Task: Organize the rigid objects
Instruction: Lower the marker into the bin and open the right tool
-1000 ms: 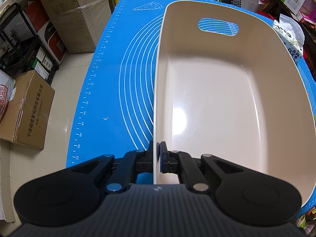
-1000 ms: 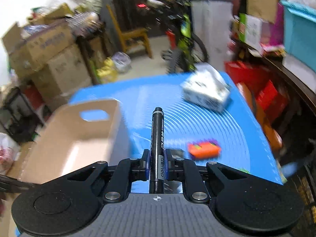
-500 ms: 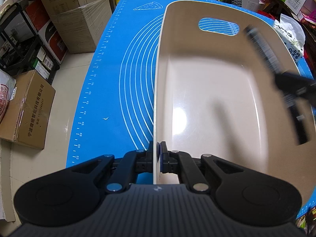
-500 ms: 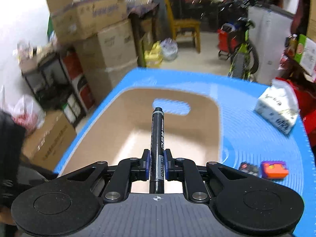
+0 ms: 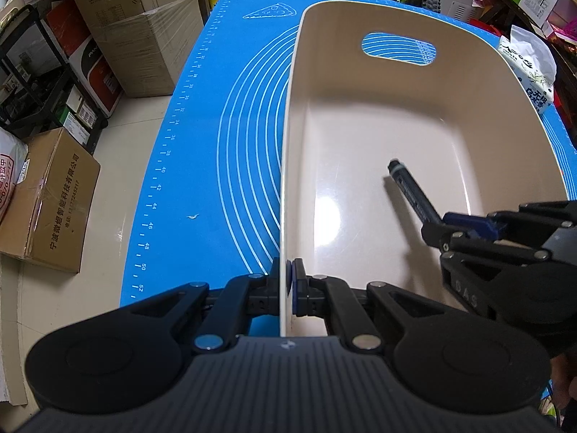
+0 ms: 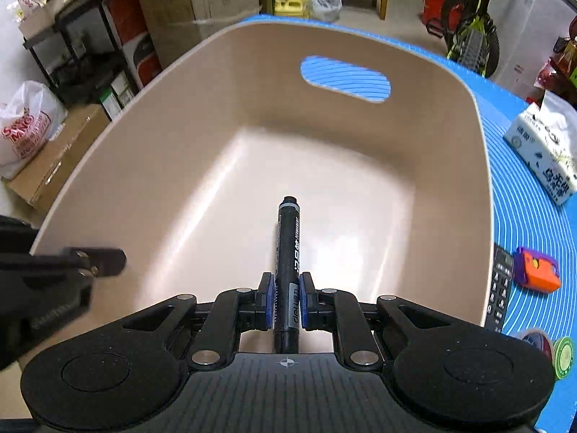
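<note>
A beige plastic basket (image 5: 288, 115) (image 6: 151, 108) with a handle slot stands on the blue mat (image 5: 223, 115). My left gripper (image 5: 285, 283) is shut on the basket's near left wall, one pad on each side of it. My right gripper (image 6: 285, 301) is shut on a black marker (image 6: 288, 252), whose tip points down into the basket. In the left wrist view the marker (image 5: 409, 189) hangs just above the basket floor, with the right gripper (image 5: 443, 225) entering from the right. The basket holds nothing else.
On the mat right of the basket lie a tissue pack (image 6: 544, 151), an orange block (image 6: 537, 269), a black remote (image 6: 499, 288) and a round green lid (image 6: 562, 357). Cardboard boxes (image 5: 137, 18) and a shelf stand on the floor to the left. A bicycle (image 6: 472, 25) stands behind.
My right gripper has carried the marker from above the mat to over the basket and lowered it inside. The left gripper and the basket have not moved.
</note>
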Tool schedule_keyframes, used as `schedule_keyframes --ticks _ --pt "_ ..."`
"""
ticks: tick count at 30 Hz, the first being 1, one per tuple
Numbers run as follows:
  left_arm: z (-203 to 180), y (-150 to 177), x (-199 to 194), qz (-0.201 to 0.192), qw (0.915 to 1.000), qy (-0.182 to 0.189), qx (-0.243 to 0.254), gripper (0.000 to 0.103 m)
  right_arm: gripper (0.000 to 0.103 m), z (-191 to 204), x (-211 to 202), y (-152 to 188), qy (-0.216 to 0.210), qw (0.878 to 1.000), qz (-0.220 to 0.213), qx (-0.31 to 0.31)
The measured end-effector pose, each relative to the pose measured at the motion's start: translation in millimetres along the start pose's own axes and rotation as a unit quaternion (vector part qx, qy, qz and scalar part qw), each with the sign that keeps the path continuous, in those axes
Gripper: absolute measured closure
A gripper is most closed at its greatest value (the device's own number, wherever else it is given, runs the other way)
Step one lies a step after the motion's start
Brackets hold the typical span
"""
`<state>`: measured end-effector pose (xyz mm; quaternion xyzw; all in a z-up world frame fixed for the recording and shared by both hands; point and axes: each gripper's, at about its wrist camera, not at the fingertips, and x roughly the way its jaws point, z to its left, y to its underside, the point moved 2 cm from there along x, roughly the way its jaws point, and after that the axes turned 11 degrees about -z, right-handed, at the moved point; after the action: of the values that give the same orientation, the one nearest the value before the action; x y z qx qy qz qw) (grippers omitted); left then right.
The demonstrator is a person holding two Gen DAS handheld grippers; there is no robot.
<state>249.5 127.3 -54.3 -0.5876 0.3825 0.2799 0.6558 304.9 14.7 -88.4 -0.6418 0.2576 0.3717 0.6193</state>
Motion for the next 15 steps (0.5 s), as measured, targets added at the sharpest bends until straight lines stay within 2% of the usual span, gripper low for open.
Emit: schedule_keyframes --ticks 1,2,3,4,5,11,12,14,15 --pt "0 0 0 0.0 1.0 0.0 0.001 0.098 0.078 -1 0 0 -0.003 1.0 0.002 0.005" --pt "-1 1 0 -0.001 1.0 0.0 0.001 0.098 0.067 -2 -2 0 -0.005 1.0 -0.003 0.009" --pt "-1 1 0 0.0 1.0 -0.001 0.002 0.098 0.063 -3 -6 0 -0.004 1.0 -0.011 0.011" --pt "-1 1 1 0.0 1.0 -0.001 0.001 0.098 0.049 -3 -8 -1 -0.004 1.0 -0.015 0.01" --pt "-1 1 1 0.0 1.0 -0.001 0.001 0.098 0.041 -5 -11 0 -0.003 1.0 -0.021 0.009" --pt "-1 0 1 -0.001 1.0 -0.001 0.0 0.098 0.038 -10 -39 1 -0.019 0.998 -0.058 -0.002" --pt "-1 0 1 0.0 1.0 0.0 -0.001 0.098 0.036 -11 -46 0 -0.023 0.998 -0.065 0.003" --pt "-1 0 1 0.0 1.0 0.0 -0.001 0.098 0.022 -18 -60 -2 -0.017 0.996 -0.087 0.012" --pt "-1 0 1 0.0 1.0 0.0 -0.001 0.098 0.022 -22 -68 -3 -0.018 0.995 -0.099 0.016"
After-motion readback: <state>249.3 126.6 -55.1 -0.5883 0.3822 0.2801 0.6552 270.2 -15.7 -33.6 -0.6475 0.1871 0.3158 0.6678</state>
